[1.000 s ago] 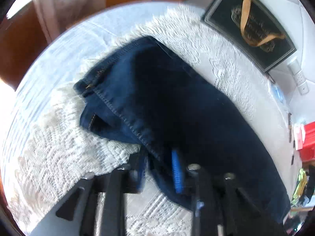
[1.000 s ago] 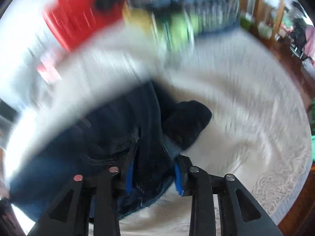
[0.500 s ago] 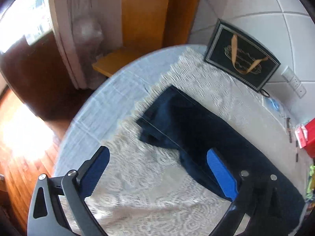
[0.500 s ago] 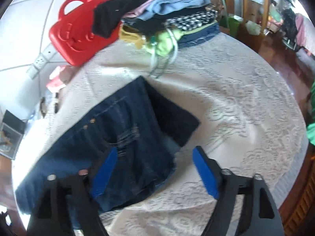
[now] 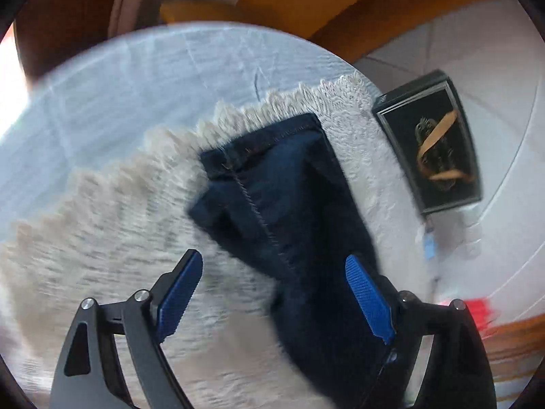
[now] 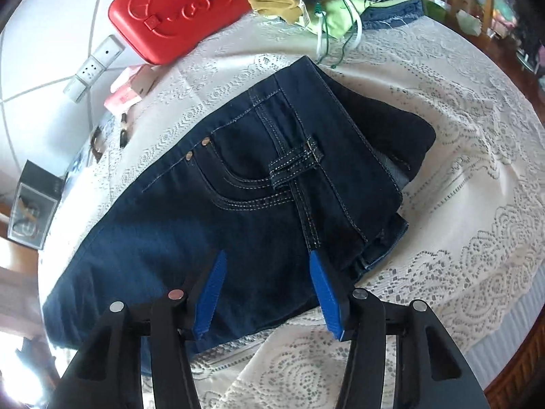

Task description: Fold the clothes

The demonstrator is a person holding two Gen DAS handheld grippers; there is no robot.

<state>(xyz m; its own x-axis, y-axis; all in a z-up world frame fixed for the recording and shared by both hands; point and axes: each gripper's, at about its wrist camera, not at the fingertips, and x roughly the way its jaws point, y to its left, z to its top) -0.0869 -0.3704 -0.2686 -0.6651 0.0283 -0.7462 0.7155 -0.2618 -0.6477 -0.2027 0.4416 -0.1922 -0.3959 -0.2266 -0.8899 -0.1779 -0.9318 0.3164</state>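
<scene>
Dark blue jeans (image 6: 245, 184) lie folded lengthwise on the lace tablecloth (image 6: 477, 177), waistband and pocket toward the right. In the left wrist view the leg hems (image 5: 272, 170) rest near the cloth's fringed edge. My left gripper (image 5: 272, 272) hovers above the leg end with its jaws wide apart and closing; its blue pads press on nothing. Over the hip area my right gripper (image 6: 265, 272) hangs with its jaws closing, the denim below them and not pinched.
A red plastic case (image 6: 170, 17) and a pile of mixed clothes (image 6: 340, 0) sit at the table's far side. A black framed picture (image 5: 436, 146) leans on the tiled wall. A white power strip (image 6: 95, 64) and small items lie near the wall.
Both grippers let go of the jeans, opened wide and drew back above them. The left one swung and rolled over the leg end. The jeans now lie flat.
</scene>
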